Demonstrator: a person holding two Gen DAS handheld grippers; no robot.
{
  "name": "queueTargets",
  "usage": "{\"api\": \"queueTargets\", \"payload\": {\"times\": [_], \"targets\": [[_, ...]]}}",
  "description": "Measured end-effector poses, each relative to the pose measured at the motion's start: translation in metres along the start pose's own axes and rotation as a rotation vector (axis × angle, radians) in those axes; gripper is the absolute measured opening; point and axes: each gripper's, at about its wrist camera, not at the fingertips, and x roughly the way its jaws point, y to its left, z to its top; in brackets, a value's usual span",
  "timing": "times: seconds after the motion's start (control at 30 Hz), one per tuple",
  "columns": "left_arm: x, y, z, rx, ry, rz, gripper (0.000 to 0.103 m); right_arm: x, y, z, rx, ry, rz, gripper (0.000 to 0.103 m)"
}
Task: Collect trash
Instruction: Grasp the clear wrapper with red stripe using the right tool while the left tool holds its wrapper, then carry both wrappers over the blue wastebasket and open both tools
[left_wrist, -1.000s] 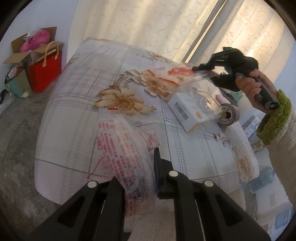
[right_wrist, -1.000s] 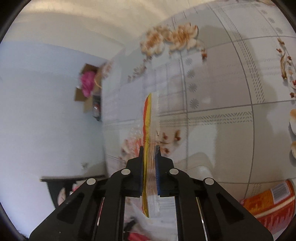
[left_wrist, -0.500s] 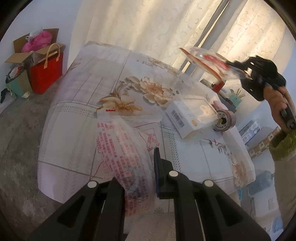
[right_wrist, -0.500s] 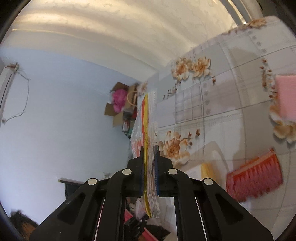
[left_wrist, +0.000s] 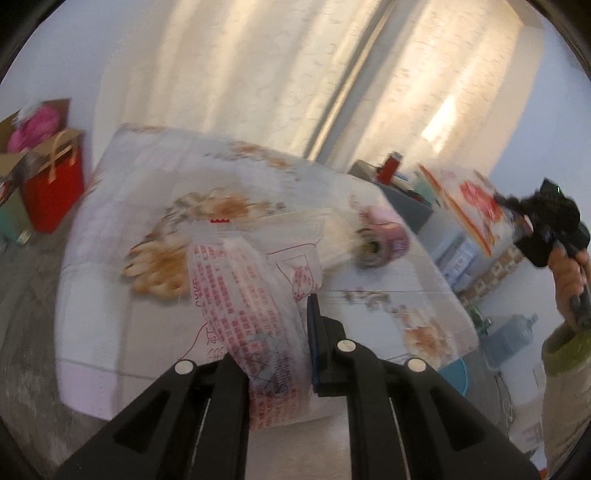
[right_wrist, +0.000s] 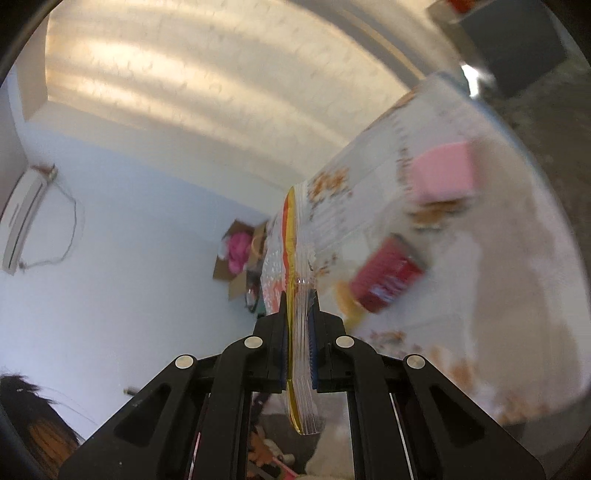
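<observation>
My left gripper is shut on a thin white plastic bag with red print, held above the near edge of the floral-cloth table. My right gripper is shut on a flat clear wrapper with red and yellow print, held edge-on. The right gripper also shows in the left wrist view, raised off the table's right side with the wrapper sticking out of it. A roll of tape and a white box lie on the table.
A red paper bag and an open cardboard box stand on the floor at the left. A pink block and a red packet lie on the table. Curtains hang behind. Cluttered shelves and a water bottle are at the right.
My right gripper has lifted the wrapper off the table and swung it out to the right, beyond the table's edge. My left gripper still holds the bag and has shifted a little.
</observation>
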Motion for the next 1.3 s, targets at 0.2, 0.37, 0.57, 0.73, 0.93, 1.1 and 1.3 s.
{"api": "queueTargets", "payload": {"times": [0.2, 0.37, 0.57, 0.73, 0.93, 1.1, 1.3], "targets": [[0.004, -0.063, 0.011, 0.122, 0.006, -0.093, 0.008, -0.085, -0.044, -0.035, 0.082, -0.147, 0.001, 0.007], [0.019, -0.119, 0.016, 0.214, 0.053, -0.184, 0.008, -0.148, -0.087, -0.067, 0.159, -0.271, 0.005, 0.007], [0.055, -0.216, 0.018, 0.35, 0.159, -0.333, 0.008, -0.217, -0.14, -0.102, 0.241, -0.433, -0.058, 0.007], [0.098, -0.31, 0.015, 0.46, 0.271, -0.456, 0.008, -0.261, -0.181, -0.128, 0.303, -0.555, -0.164, 0.007], [0.184, -0.425, -0.019, 0.561, 0.484, -0.523, 0.008, -0.282, -0.235, -0.14, 0.383, -0.613, -0.361, 0.007], [0.265, -0.494, -0.071, 0.615, 0.625, -0.467, 0.008, -0.279, -0.276, -0.135, 0.437, -0.622, -0.525, 0.007], [0.37, -0.535, -0.128, 0.612, 0.76, -0.379, 0.008, -0.27, -0.321, -0.126, 0.456, -0.593, -0.734, 0.007]]}}
